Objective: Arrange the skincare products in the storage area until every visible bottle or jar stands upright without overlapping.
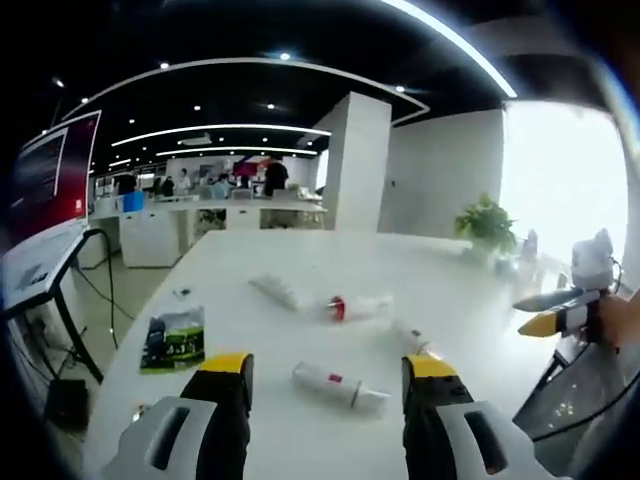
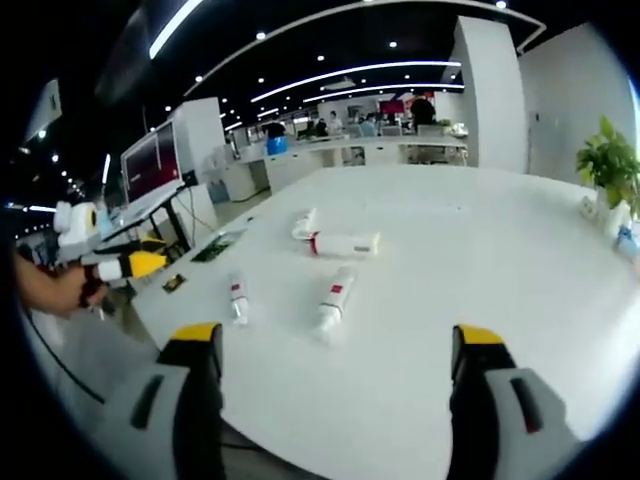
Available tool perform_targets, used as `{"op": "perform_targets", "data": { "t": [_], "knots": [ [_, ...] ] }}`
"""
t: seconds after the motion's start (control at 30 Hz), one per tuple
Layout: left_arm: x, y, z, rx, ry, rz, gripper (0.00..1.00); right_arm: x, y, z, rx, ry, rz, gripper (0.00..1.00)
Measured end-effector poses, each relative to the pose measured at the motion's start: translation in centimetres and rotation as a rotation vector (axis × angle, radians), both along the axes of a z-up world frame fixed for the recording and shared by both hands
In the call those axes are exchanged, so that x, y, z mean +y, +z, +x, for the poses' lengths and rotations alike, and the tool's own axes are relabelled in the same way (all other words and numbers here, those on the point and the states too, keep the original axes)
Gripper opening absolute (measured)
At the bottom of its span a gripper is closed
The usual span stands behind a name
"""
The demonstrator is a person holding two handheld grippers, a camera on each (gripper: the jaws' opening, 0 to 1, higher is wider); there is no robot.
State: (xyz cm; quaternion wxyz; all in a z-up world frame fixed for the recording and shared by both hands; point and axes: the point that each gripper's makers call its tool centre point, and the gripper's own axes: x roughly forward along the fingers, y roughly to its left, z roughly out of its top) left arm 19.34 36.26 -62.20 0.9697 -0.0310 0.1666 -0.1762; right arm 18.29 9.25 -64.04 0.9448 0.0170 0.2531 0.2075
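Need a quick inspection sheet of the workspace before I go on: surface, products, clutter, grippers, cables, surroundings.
Surface: white table, mostly bare.
Job's things: four skincare products lying flat, none upright: near bottle, red-capped bottle, white tube, small tube.
Clutter: green sachet near the table edge.
Grippers: left gripper open, hanging over the table; right gripper open, holding nothing.
Cables: black cables hang beside the table by a stand.
Surroundings: open office, potted plant, red screen, people far back.

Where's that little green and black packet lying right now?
In the left gripper view, the packet lies flat near the table's left edge, left of the bottles.
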Motion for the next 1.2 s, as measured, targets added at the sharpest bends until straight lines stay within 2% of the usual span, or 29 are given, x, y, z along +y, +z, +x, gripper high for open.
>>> {"op": "perform_targets", "data": {
  "t": [0.07,0.13,0.17,0.2,0.27,0.33,0.37,0.57,0.77,0.83,0.93,1.03,1.1,1.2],
  "knots": [
    [0.0,0.0,0.0,0.001,0.000,0.003,0.62,0.1,0.0,-0.1,0.007,0.003,0.006,0.92],
    [0.0,0.0,0.0,0.003,0.000,0.004,0.62,0.0,-0.1,-0.3,0.007,0.013,-0.009,0.80],
    [0.0,-0.1,0.0,0.004,0.000,0.005,0.61,-0.2,-0.3,-0.5,0.007,0.044,-0.063,0.74],
    [0.0,-0.1,0.0,0.004,0.000,0.006,0.61,-0.2,-0.4,-0.6,0.009,0.043,-0.066,0.67],
    [0.0,-0.1,0.0,0.005,0.002,0.006,0.61,0.1,-0.6,-0.7,0.009,0.067,-0.086,0.61],
    [0.0,-0.2,0.0,0.006,0.000,0.011,0.61,0.0,-1.1,-1.0,0.047,0.074,-0.101,0.52],
    [0.1,-0.2,0.0,0.004,0.001,0.013,0.61,-0.1,-1.2,-0.9,0.046,0.072,-0.104,0.50],
    [0.3,-0.2,0.0,0.006,0.008,0.009,0.60,-1.5,-0.8,-0.6,0.051,0.024,-0.055,0.29],
    [0.3,-0.2,0.0,0.006,0.007,0.016,0.60,-1.6,-0.5,-0.7,0.059,0.005,-0.034,0.16],
    [0.3,-0.2,0.0,0.009,0.007,0.016,0.59,-1.3,-0.4,-1.0,0.089,-0.009,0.013,0.16],
    [0.4,-0.4,0.0,0.013,0.005,0.030,0.57,-1.2,-0.3,-1.0,0.072,0.003,-0.007,0.20],
    [0.4,-0.3,0.0,0.008,0.006,0.035,0.56,-0.6,-0.2,-1.2,0.063,0.025,-0.015,0.34],
    [0.5,-0.3,0.0,0.008,0.006,0.038,0.56,-0.5,-0.2,-1.1,0.040,0.041,-0.067,0.43],
    [0.5,-0.4,0.0,0.009,0.006,0.039,0.56,0.1,-0.1,-1.1,0.032,0.053,-0.063,0.58]
  ]
}}
